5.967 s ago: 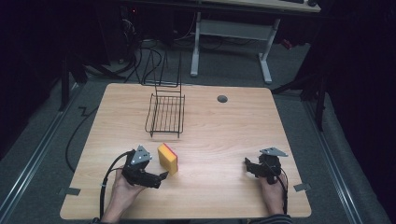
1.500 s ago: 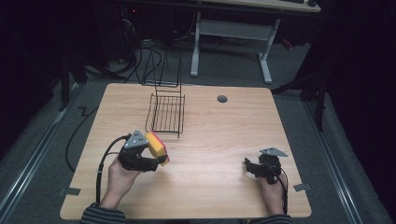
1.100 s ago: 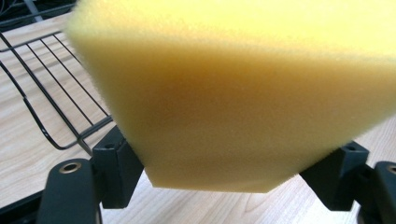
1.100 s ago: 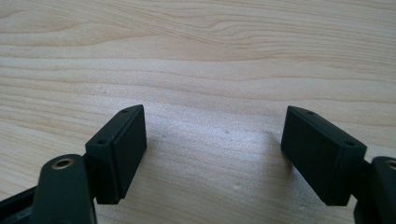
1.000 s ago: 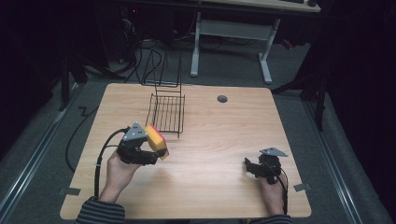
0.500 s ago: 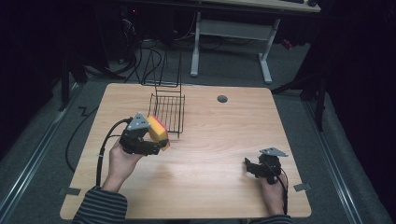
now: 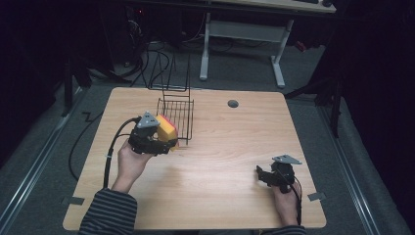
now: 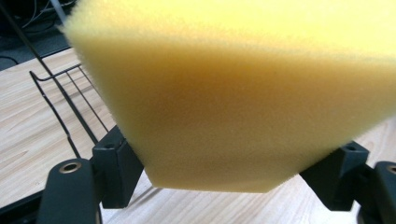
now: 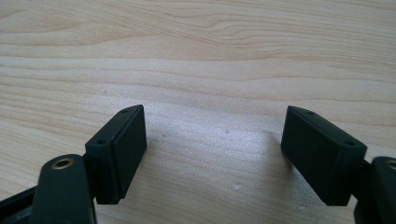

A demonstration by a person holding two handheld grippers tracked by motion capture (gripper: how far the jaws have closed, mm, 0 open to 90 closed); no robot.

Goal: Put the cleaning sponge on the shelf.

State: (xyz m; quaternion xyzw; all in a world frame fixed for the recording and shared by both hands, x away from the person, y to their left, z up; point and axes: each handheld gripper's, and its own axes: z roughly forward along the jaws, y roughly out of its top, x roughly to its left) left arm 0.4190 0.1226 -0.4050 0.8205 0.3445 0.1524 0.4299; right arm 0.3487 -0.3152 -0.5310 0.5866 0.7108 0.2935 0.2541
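We take this for a lab or a test room set up for recording. Our light wooden desk (image 7: 215,161) stands alone on grey carpet (image 7: 313,63), lit while the surroundings lie dark. At the far side a white-legged desk (image 7: 244,34) stands over loose cables (image 7: 161,58) on the floor. Tape patches (image 7: 73,200) mark the floor near the desk's near corners, and a rail (image 7: 34,166) runs along the left.

A thick rectangular block of yellow foam sponge with a red-pink top layer (image 7: 166,129) hangs tilted above the pale wood worktop (image 7: 220,161), clamped between the left tongs (image 7: 161,142), right against the near left edge of a black wire basket (image 7: 177,117).
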